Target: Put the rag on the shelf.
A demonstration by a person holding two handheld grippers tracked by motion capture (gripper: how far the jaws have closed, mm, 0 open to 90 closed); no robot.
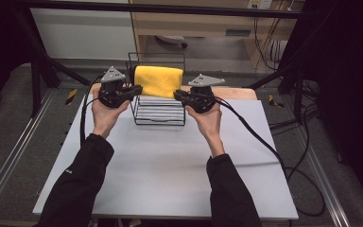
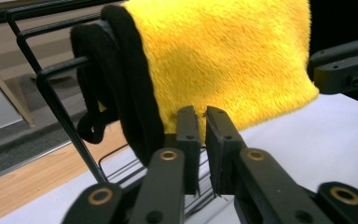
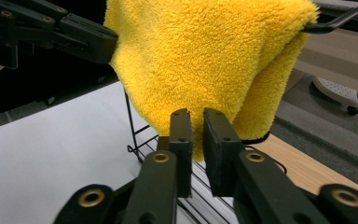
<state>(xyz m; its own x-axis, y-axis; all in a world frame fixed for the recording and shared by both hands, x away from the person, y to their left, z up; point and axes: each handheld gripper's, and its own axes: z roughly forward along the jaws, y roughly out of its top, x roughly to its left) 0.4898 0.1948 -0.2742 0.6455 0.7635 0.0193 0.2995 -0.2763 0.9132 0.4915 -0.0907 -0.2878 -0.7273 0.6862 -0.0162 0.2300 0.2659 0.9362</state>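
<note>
Two grippers are held at either side of a yellow towel [image 1: 158,80], which is draped over the top of a black wire rack [image 1: 157,116] standing on the white surface [image 1: 170,165]. The left gripper [image 2: 203,122] is seen near the towel's lower edge, its jaws drawn narrow with nothing clearly pinched between them. The right gripper [image 3: 196,122] is likewise placed just beneath the towel's hanging edge, jaws nearly together and empty.

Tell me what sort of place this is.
Probably a lab recording station rather than a home: a white-topped table boxed in by a black metal frame, cables trailing to the floor, and a wire rack holding a yellow cloth.
</note>
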